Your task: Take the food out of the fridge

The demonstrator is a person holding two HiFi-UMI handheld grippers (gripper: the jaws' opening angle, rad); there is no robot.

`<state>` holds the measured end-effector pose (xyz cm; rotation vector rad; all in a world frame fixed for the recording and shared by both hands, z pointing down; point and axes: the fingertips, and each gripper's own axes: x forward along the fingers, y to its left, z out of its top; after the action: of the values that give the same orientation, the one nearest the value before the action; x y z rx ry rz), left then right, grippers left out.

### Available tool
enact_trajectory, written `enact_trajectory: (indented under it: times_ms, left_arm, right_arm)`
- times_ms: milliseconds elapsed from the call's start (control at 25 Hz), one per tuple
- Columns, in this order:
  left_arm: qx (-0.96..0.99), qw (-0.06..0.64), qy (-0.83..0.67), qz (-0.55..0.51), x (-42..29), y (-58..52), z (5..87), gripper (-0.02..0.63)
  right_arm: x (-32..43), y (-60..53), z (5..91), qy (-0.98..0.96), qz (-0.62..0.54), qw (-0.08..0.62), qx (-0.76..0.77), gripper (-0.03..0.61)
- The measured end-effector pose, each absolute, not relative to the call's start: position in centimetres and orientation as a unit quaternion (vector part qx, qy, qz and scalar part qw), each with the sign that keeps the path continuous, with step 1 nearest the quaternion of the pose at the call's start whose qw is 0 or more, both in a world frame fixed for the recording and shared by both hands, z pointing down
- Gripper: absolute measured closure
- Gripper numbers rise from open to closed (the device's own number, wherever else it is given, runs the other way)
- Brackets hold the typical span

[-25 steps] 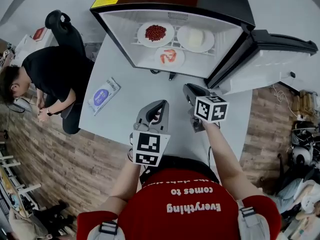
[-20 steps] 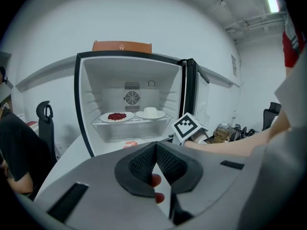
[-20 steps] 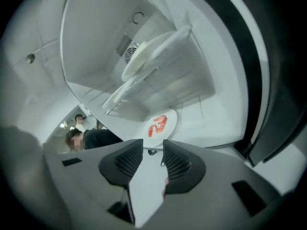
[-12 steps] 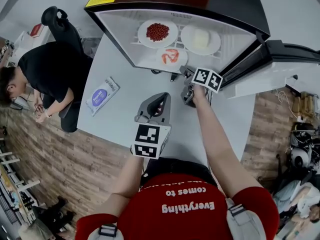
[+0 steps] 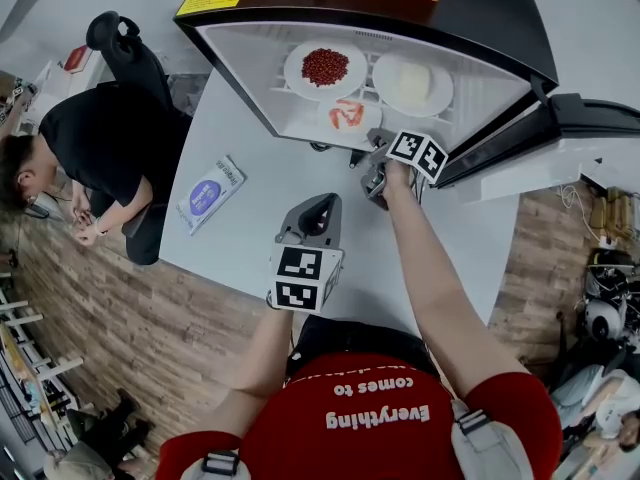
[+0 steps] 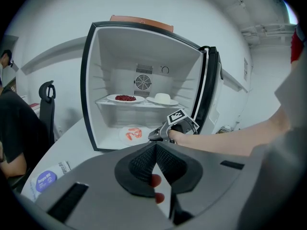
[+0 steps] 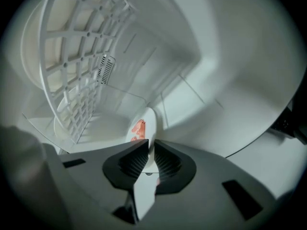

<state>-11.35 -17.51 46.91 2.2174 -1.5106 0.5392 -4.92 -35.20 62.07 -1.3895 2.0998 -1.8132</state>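
- Reaching to the mouth of the open fridge (image 5: 480, 18) in the head view, the right gripper (image 5: 374, 160) meets the near rim of the shrimp plate (image 5: 349, 116). This is the lowest and nearest dish, so it is probably the first to come out. The bean plate (image 5: 325, 67) and the plate of white food (image 5: 412, 81) sit further in. The left gripper (image 5: 322, 206) hangs back over the table (image 5: 250, 238), clear of the other arm's path.
- From the left gripper view, its own jaws are pressed together with nothing between them, pointing toward the fridge. The shrimp plate lies on the fridge floor beneath the wire shelf (image 6: 144, 105), which carries the other two plates.
- From the right gripper view, the interior looks tipped sideways, because the gripper is turned so that one jaw goes over the rim and the other under it. Its jaws have just been closing, and the pads pinch the shrimp plate's thin rim. An edge-only hold may let the plate sag, so a slow, level draw seems wise.
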Motion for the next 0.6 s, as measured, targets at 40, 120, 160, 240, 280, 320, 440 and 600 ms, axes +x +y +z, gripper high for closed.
enact_trajectory:
  times_ms: [40, 120, 160, 240, 280, 320, 440, 600]
  left_arm:
    - [0.792, 0.202, -0.542, 0.194, -11.5, -17.4, 47.1, 0.609]
    - [0.790, 0.204, -0.543, 0.197, -11.7, -17.3, 47.3, 0.608]
    - [0.790, 0.205, -0.543, 0.197, -11.8, -17.3, 47.3, 0.608]
    - [0.789, 0.208, -0.544, 0.195, -11.8, -17.2, 47.2, 0.608]
    - [0.789, 0.209, -0.544, 0.193, -11.8, -17.2, 47.2, 0.609]
    - [0.789, 0.209, -0.545, 0.192, -11.8, -17.2, 47.1, 0.609]
    - [0.790, 0.208, -0.545, 0.191, -11.9, -17.2, 47.0, 0.609]
    - [0.790, 0.210, -0.543, 0.193, -11.8, -17.0, 47.1, 0.609]
  right_arm:
    - [-4.9, -35.3, 62.1, 0.673, -0.590, 0.032, -0.445, 0.534]
    - [-4.9, -35.2, 62.1, 0.662, -0.609, 0.067, -0.432, 0.545]
    - [-4.9, -35.1, 62.0, 0.660, -0.614, 0.080, -0.424, 0.548]
    - [-5.1, -34.6, 61.5, 0.671, -0.611, 0.094, -0.409, 0.550]
    - [-5.2, -34.2, 61.1, 0.678, -0.607, 0.100, -0.402, 0.553]
    - [-5.3, -33.8, 60.8, 0.681, -0.607, 0.107, -0.396, 0.554]
    - [-5.1, -32.4, 60.4, 0.677, -0.615, 0.125, -0.385, 0.555]
    - [-4.1, -30.7, 60.6, 0.661, -0.635, 0.168, -0.363, 0.555]
